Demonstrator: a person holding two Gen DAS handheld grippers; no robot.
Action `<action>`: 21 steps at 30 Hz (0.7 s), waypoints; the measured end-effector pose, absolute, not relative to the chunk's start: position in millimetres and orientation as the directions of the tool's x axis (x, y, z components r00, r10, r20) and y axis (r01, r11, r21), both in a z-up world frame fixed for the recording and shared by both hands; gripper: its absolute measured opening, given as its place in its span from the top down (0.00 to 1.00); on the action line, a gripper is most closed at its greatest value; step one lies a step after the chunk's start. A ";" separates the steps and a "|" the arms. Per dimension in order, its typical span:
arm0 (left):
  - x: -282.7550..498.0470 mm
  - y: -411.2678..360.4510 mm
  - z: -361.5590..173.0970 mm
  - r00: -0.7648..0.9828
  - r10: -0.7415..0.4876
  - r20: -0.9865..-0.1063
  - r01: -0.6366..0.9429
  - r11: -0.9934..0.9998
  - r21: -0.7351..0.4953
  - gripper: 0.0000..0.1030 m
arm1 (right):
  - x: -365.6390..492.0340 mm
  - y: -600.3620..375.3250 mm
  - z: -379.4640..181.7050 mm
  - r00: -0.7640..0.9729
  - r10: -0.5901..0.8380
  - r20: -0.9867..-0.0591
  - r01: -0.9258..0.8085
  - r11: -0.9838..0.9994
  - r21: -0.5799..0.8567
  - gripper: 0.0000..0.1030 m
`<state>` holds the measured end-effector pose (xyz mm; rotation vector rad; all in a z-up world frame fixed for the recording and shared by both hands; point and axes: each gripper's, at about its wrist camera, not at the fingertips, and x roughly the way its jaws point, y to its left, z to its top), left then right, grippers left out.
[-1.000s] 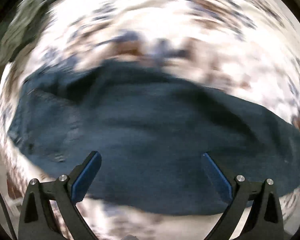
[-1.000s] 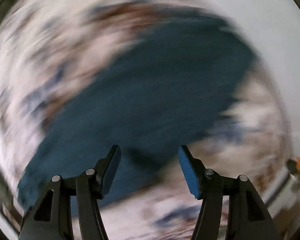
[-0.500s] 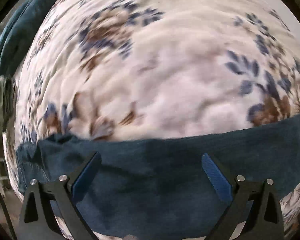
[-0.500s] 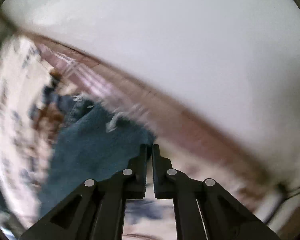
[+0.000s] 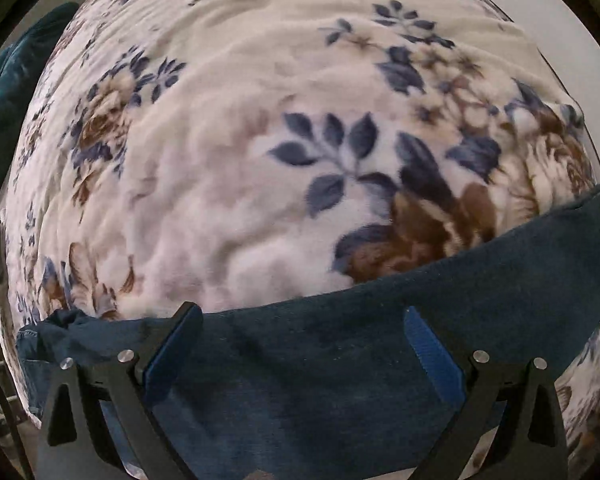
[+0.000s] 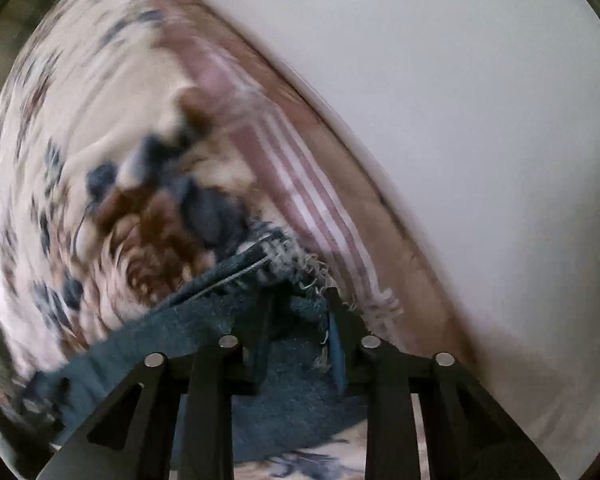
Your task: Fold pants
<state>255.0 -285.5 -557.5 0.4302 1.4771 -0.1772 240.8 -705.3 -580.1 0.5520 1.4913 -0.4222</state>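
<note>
The dark blue jeans [image 5: 340,380] lie on a cream blanket [image 5: 228,168] with blue and brown flowers, which covers a bed. In the left wrist view the jeans form a long band across the lower part of the blanket, with a crumpled end at the left side.

The left tool [image 5: 300,344] points down over the jeans. Its jaws stand wide apart and its blue pads [image 5: 432,356] touch nothing; the denim is only below them, so this tool is released.

The right tool [image 6: 296,308] is at the frayed hem [image 6: 300,268] of one jeans leg, near the edge of the blanket beside a pink striped sheet [image 6: 300,176] and a white wall [image 6: 460,120]. Its jaws are opening, and the denim of the hem is between them. The fabric still seems pressed by the fingers, but the picture is blurred here.
</note>
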 end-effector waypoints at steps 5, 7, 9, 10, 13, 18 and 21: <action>249.9 -274.5 -573.7 0.048 0.151 -0.987 0.364 0.918 0.158 0.00 | 224.4 -656.1 -499.6 0.266 0.029 -0.964 0.386 0.913 0.134 0.78; 252.2 -269.1 -577.2 0.028 0.138 -0.990 0.341 0.930 0.140 0.00 | 213.1 -646.5 -507.9 0.207 0.072 -0.976 0.333 0.933 0.139 0.77; 249.9 -270.2 -576.4 0.024 0.134 -0.991 0.333 0.933 0.135 0.00 | 202.4 -655.2 -527.7 0.147 0.088 -0.985 0.376 0.916 0.138 0.73; 247.8 -271.5 -575.6 0.025 0.134 -0.991 0.334 0.933 0.134 0.00 | 200.1 -660.5 -536.4 0.130 0.095 -0.987 0.400 0.906 0.140 0.73; 245.2 -272.8 -574.6 0.035 0.135 -0.990 0.346 0.928 0.139 0.00 | 197.5 -682.0 -538.0 0.182 0.019 -0.983 0.492 0.864 0.108 0.92; 250.1 -268.2 -577.0 0.033 0.133 -0.991 0.345 0.928 0.136 0.00 | 219.3 -706.0 -516.6 0.198 -0.120 -0.973 0.548 0.837 0.009 0.91; 256.1 -266.2 -579.9 0.026 0.131 -0.991 0.337 0.932 0.132 0.00 | 224.2 -713.0 -521.4 0.181 -0.077 -0.981 0.560 0.827 0.038 0.78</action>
